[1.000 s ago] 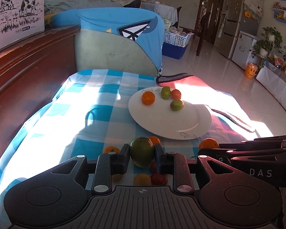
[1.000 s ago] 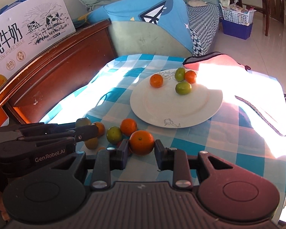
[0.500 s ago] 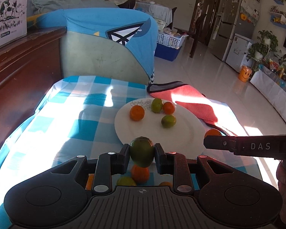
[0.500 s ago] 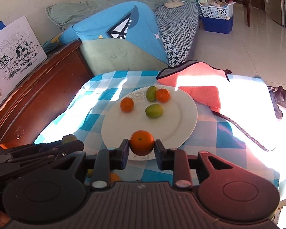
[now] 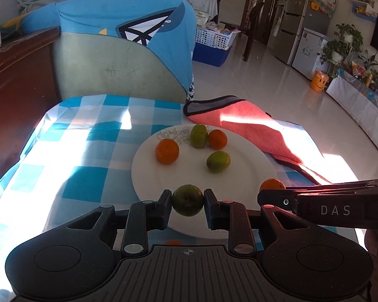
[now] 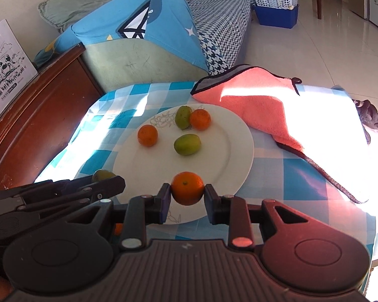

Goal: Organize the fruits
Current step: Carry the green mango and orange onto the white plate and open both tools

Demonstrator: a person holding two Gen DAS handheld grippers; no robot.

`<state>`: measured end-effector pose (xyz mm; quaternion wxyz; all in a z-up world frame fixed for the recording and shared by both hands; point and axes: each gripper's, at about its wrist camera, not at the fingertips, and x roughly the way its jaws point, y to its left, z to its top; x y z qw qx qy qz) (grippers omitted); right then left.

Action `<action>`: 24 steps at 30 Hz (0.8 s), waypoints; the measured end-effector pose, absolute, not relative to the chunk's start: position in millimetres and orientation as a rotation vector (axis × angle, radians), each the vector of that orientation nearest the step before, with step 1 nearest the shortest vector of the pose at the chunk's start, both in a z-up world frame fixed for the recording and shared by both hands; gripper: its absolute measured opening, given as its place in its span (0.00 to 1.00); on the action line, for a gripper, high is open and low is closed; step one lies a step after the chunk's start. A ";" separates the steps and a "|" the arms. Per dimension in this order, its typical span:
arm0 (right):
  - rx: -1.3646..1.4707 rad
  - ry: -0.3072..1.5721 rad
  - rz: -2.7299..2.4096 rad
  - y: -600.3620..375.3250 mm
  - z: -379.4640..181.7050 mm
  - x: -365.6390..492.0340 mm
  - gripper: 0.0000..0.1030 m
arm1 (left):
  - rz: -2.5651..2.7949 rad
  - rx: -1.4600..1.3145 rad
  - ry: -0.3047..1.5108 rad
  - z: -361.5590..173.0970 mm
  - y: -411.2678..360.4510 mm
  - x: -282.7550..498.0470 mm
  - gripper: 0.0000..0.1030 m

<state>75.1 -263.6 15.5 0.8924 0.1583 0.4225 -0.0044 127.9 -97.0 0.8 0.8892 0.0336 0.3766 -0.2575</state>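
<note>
Transport step: my left gripper [image 5: 187, 207] clenches a green fruit [image 5: 187, 200], my right gripper [image 6: 186, 202] an orange [image 6: 187, 188], both at lower centre over the white plate [image 6: 229, 156], where release should follow.

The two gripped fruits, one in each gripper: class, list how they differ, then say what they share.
The fruit in the left gripper is a green fruit, dull and mottled; the right gripper holds an orange fruit, bright and glossy. In the left wrist view, the green fruit hangs nearer the white plate's middle, the orange fruit nearer its right edge. Both are small, round, clamped between shut fingers over the plate.
</note>
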 end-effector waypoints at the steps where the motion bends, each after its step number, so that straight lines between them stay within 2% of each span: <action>1: 0.327 0.882 -0.008 -263.4 13.8 77.6 0.28 | -0.535 0.072 0.786 -0.5 -98.4 129.6 0.24; 12: 0.339 0.909 -0.019 -264.4 1.5 92.7 0.28 | -0.533 0.095 0.792 -4.7 -110.2 136.5 0.24; 19: 0.374 0.887 -0.029 -268.0 4.7 94.6 0.40 | -0.503 0.089 0.789 -3.4 -107.7 137.8 0.27; 21: 0.375 0.881 -0.028 -267.9 6.0 94.5 0.43 | -0.486 0.083 0.790 -2.2 -104.8 138.6 0.31; 24: 0.371 0.867 -0.032 -267.3 8.1 93.3 0.49 | -0.456 0.072 0.790 0.4 -100.1 139.8 0.42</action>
